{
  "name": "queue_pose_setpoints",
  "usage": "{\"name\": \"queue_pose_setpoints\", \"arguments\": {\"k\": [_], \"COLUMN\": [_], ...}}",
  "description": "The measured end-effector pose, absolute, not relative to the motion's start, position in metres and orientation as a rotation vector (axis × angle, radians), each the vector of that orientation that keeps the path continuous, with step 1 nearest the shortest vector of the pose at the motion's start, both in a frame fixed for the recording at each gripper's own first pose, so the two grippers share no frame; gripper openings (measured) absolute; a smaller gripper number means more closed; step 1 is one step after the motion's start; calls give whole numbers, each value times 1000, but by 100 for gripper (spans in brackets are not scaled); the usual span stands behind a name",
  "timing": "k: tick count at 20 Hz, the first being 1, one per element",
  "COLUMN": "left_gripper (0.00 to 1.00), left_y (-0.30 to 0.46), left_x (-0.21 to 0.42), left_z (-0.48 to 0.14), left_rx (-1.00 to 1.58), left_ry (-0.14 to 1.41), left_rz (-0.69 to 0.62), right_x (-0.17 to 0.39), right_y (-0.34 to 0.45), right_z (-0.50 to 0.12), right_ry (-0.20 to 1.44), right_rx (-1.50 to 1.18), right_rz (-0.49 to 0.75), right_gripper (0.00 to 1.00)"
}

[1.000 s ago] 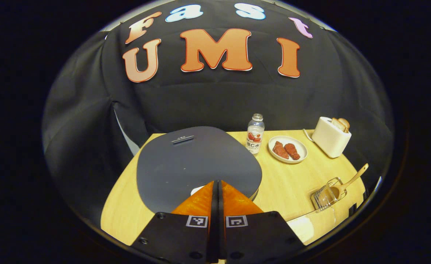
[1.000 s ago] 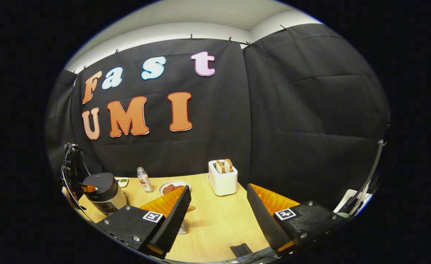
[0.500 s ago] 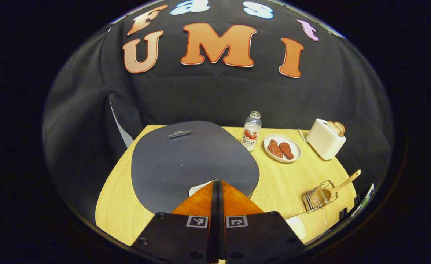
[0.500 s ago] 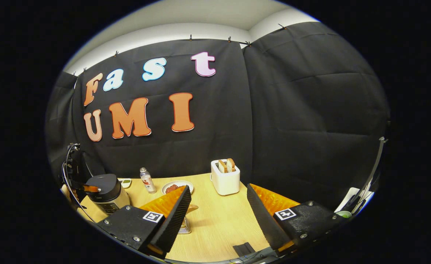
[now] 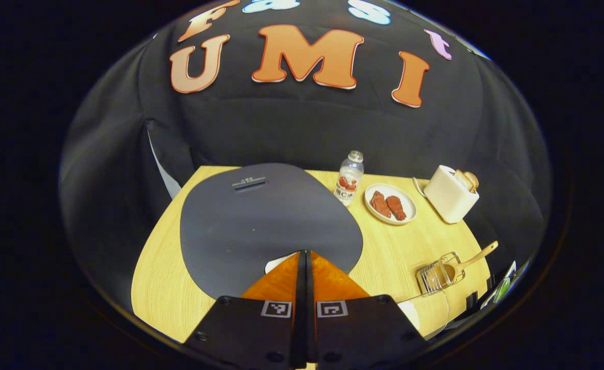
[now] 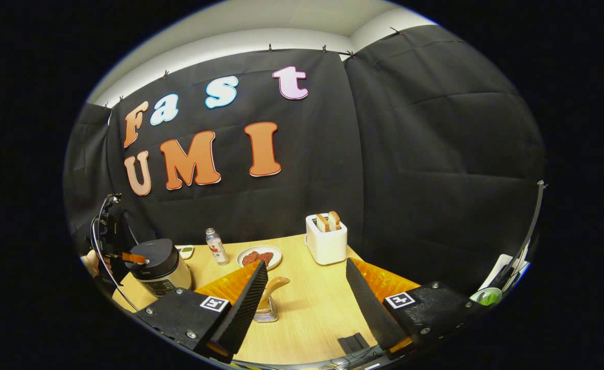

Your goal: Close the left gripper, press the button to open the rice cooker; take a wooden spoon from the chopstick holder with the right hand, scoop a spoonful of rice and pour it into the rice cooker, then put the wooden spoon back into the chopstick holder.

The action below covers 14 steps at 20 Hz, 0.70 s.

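Left gripper view: left gripper [image 5: 305, 254] fingers closed over rice cooker [image 5: 268, 218]; right gripper [image 6: 306, 267] open, labels unreadable

rice cooker [image 5: 271, 221] button: behind left claw [image 5: 304, 255] | chopstick holder [image 6: 266, 312]: half-hidden by finger

The rice cooker [image 5: 266, 216] stands with its dark grey lid shut, cream body below [image 6: 158, 267], on the worktop's left part. The wooden spoon [image 5: 469, 259] leans in the wire chopstick holder [image 5: 435, 277], bowl down and handle tilted up, well apart to the right.
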<state>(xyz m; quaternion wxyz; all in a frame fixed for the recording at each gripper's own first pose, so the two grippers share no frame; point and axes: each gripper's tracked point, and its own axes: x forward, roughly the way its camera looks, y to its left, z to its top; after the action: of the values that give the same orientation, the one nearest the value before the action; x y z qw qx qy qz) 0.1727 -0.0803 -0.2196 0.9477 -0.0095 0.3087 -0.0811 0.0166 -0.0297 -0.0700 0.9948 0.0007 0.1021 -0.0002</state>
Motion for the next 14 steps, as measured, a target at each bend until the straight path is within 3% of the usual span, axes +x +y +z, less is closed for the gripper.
{"name": "queue_pose_setpoints", "arguments": {"k": [2,3,6,10,14], "left_gripper": [1,2,5,4,2], "left_y": [-74,-68,-55,-31,-5], "left_x": [177,178,179,133,86], "left_z": [-191,-165,-73,15,66], "left_rx": [-14,-10,5,4,12], "left_ry": [551,507,304,118,4], "left_rz": [-142,-121,-83,-41,14], "right_x": [18,19,26,41,61], "right_y": [-24,-22,-19,-7,4], "right_z": [-73,-75,-88,-109,-136], "right_ry": [212,214,238,271,321], "right_rx": [20,26,46,108,168], "right_rz": [15,21,26,42,54], "right_gripper": [95,100,95,95,95]}}
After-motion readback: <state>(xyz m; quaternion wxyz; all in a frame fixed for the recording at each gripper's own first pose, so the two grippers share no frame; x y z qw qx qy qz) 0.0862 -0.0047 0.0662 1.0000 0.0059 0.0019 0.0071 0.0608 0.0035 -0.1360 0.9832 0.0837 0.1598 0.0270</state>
